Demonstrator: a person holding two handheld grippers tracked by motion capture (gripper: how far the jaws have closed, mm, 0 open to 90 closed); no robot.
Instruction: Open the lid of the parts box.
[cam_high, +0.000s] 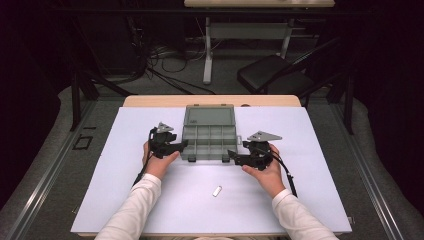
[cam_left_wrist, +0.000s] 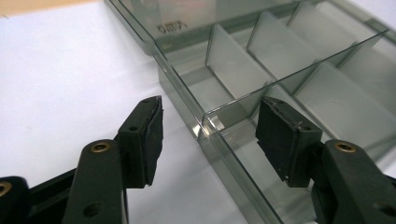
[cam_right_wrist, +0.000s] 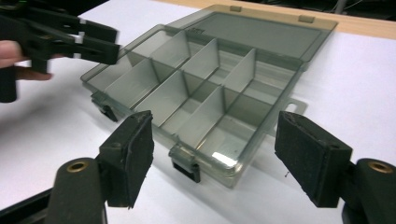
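Both grippers, left (cam_high: 181, 145) and right (cam_high: 233, 156), are wide apart at the open box (cam_high: 208, 135), so pinch its walls gently and evenly.

In the upper right of the frame a black chair (cam_high: 272, 75) stands on the grey floor, and left of it, at top centre, rises the pale leg of a second table (cam_high: 207, 50). Dark cables (cam_high: 165, 65) lie tangled on the floor in the upper left. A white sheet (cam_high: 320, 170) covers the near wooden table (cam_high: 210, 100).
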